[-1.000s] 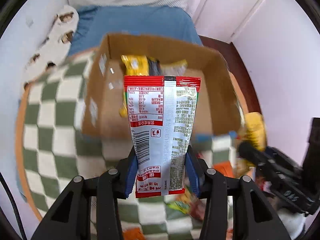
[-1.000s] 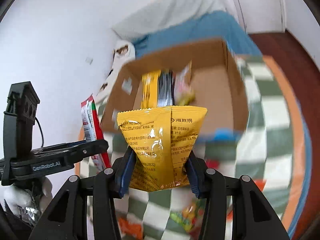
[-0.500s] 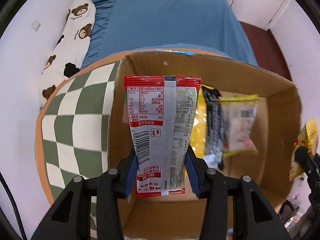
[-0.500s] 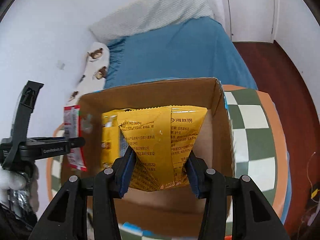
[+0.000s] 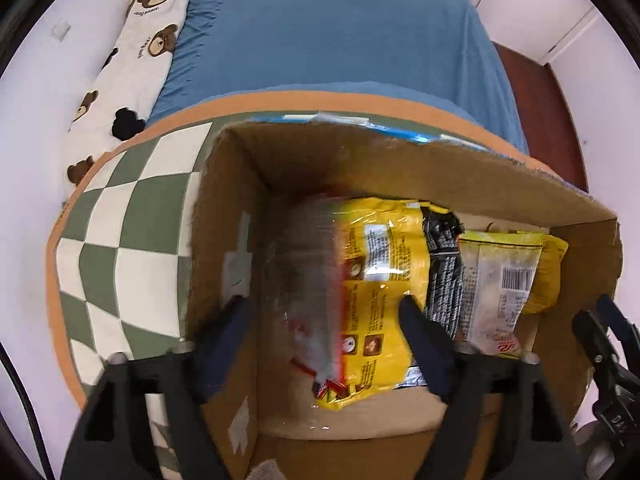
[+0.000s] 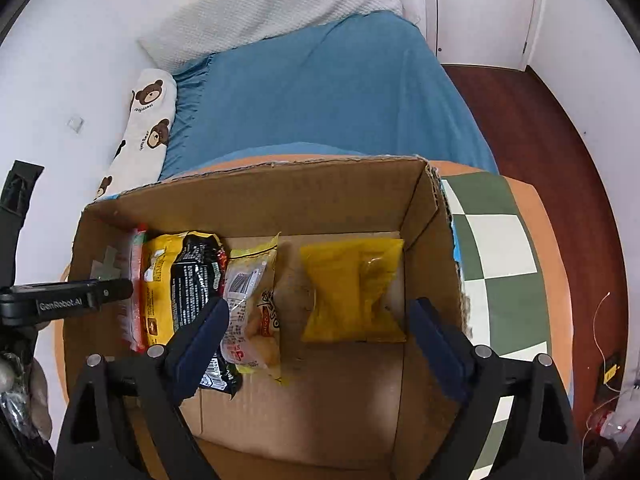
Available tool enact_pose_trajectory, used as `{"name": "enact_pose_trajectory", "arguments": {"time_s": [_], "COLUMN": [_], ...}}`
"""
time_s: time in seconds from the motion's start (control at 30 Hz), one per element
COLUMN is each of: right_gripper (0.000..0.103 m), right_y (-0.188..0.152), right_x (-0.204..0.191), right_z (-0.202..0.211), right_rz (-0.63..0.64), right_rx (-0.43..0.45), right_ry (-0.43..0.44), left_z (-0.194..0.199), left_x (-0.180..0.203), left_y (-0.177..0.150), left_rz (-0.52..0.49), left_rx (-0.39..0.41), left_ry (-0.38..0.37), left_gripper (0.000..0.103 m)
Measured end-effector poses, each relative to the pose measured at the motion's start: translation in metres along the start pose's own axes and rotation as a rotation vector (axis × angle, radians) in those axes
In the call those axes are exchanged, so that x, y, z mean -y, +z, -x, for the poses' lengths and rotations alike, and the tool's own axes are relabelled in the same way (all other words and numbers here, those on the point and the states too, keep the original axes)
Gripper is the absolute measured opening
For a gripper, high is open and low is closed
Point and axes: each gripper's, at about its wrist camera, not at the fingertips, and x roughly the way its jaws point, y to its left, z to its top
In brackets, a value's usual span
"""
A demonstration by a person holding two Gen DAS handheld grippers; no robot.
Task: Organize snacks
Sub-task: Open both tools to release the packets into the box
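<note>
An open cardboard box [image 5: 400,152] [image 6: 260,188] lies below both grippers. My left gripper [image 5: 324,312] points down into the box's left end with its jaws opening. The red and silver packet [image 5: 308,280] is a blur between them, free of the pads and beside a yellow packet [image 5: 380,276]. My right gripper [image 6: 318,312] hangs over the box's right half, its jaws opening too. The yellow bag [image 6: 352,288], blurred, is low in the box, clear of the pads. A black packet [image 6: 196,280] and a clear snack bag [image 6: 248,300] stand in a row there.
The box sits on a round green-and-white checked surface [image 5: 120,248] with an orange rim. Behind it is a bed with a blue sheet [image 6: 320,100], a bear-print bolster [image 5: 132,60] and a white pillow [image 6: 272,4]. Dark wooden floor [image 6: 540,128] is at the right.
Both grippers came forward and down over the box. Each then opened and let go of its packet, and the red packet and the yellow bag dropped into the box.
</note>
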Motion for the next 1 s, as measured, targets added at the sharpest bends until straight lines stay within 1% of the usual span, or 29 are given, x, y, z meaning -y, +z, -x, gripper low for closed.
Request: {"name": "enact_pose_trajectory", "arguments": {"time_s": [0.03,0.2,0.37,0.43,0.47,0.53,0.6,0.8,1.0], "right_gripper": [0.094,0.096,0.097,0.097,0.098,0.098,0.098,0.1,0.1], "right_y": [0.0,-0.003,-0.009,-0.012,-0.014,-0.018,-0.023,-0.039,-0.06], "right_x": [0.0,0.002,-0.001,-0.002,-0.002,-0.004,-0.006,-0.011,-0.017], "right_z": [-0.001,-0.004,0.003,0.006,0.007,0.01,0.014,0.031,0.055], "right_rz": [0.003,0.012,0.019,0.023,0.024,0.032,0.04,0.061,0.083], "right_rx": [-0.001,-0.01,-0.014,-0.014,-0.013,-0.011,-0.009,0.019,0.053], "right_ry": [-0.005,-0.022,-0.036,-0.038,-0.041,-0.041,-0.046,-0.06,-0.05], "left_z": [-0.001,-0.001,0.01,0.014,0.016,0.018,0.022,0.036,0.063], "left_x": [0.001,0.005,0.009,0.011,0.011,0.012,0.011,0.014,0.017], "left_y": [0.0,-0.003,-0.014,-0.02,-0.024,-0.031,-0.04,-0.064,-0.095], "left_rz": [-0.01,-0.023,-0.016,-0.014,-0.012,-0.008,0.006,0.005,-0.016], "left_rx": [-0.001,0.012,0.064,0.08,0.09,0.112,0.134,0.192,0.287], "left_ry": [-0.007,0.012,0.002,-0.014,-0.025,-0.038,-0.052,-0.056,-0.054], "left_gripper": [0.084,0.085,0.085,0.086,0.093,0.102,0.102,0.102,0.102]}}
